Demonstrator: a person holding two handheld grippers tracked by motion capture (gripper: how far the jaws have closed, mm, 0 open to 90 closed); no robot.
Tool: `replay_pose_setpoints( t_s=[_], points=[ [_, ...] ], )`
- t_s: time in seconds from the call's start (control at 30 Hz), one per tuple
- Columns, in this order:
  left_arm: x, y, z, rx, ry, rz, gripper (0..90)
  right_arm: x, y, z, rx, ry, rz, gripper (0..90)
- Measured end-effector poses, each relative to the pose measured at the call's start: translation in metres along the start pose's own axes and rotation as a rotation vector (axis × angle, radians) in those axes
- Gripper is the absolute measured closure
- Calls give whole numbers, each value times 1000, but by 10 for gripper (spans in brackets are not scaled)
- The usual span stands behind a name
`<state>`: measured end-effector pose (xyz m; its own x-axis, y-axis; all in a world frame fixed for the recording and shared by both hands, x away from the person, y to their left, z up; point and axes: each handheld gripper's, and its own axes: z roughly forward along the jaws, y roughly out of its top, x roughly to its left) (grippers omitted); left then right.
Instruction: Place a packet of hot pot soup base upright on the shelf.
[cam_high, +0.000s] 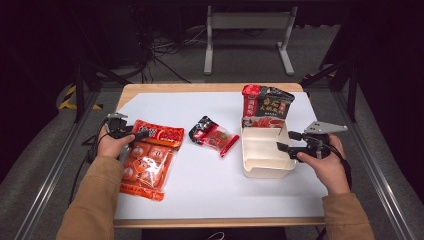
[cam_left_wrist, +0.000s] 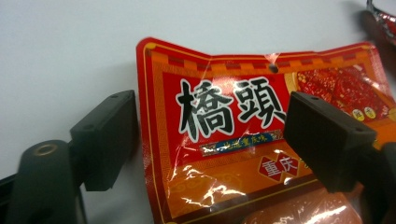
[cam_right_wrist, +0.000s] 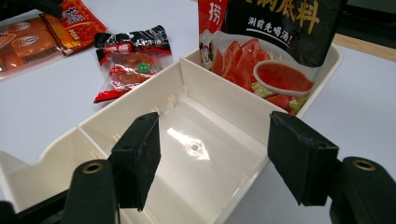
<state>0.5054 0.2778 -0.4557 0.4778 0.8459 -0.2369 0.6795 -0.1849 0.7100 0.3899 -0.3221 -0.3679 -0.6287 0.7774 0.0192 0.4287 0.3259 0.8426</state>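
The left gripper (cam_left_wrist: 205, 140) is open, its jaws on both sides of the top edge of the orange-red packet (cam_left_wrist: 243, 126). The right gripper (cam_right_wrist: 215, 158) is also open, above the white box (cam_right_wrist: 205, 116), which holds a dark pouch (cam_right_wrist: 275, 42) behind

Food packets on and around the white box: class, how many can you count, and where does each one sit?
3. A large orange packet lies at the left, at the left gripper. A small red-and-black packet lies mid-table. A red-and-black pouch stands in the white box's far compartment.
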Motion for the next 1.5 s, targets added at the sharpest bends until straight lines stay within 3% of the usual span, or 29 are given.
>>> replay_pose_setpoints(
  t_s=[0.13, 0.23, 0.27, 0.33, 0.47, 0.63, 0.7, 0.73, 0.87, 0.93, 1.07, 1.13, 1.4, 1.5],
  points=[
    [1, 1, 0, -6, 0, -17, 207, 0, 0, 0, -1, 2, 3, 348],
    [1, 0, 1, -16, -5, 14, 233, -1, 0, -1, 0, -4, 6, 349],
    [0, 0, 2, -20, -29, 13, 255, -1, 0, -1, 0, -3, 6, 349],
    [0, 0, 3, -27, -27, 31, 264, -1, 0, -1, -1, -2, 6, 349],
    [0, 0, 1, -67, -72, 17, 275, 0, 0, -2, -4, -4, 4, 348],
    [-6, 1, -2, -59, -55, 96, 427, 0, 1, -3, -10, -4, 4, 347],
    [-7, 1, -2, -58, -53, 107, 496, 1, 1, -3, -9, -4, 4, 348],
    [-9, 2, -4, -60, -32, 132, 542, 1, 1, -3, -8, -3, 2, 348],
    [-11, 2, -4, -51, -27, 122, 694, 2, 2, -2, -7, 1, -5, 349],
    [-12, 2, -1, -42, -20, 137, 736, 3, 2, -3, -11, 2, -9, 349],
    [-15, 1, 5, 8, 18, 169, 790, 2, 2, -3, -14, 2, -9, 349],
    [-17, 0, 6, 10, 38, 165, 818, 2, 2, -4, -15, 1, -9, 349],
    [-19, 1, 3, 9, 26, 135, 892, 3, 3, -5, -15, -2, -17, 359],
    [-21, 4, -1, 1, 38, 155, 900, 3, 3, -5, -16, -2, -21, 365]
  ],
)
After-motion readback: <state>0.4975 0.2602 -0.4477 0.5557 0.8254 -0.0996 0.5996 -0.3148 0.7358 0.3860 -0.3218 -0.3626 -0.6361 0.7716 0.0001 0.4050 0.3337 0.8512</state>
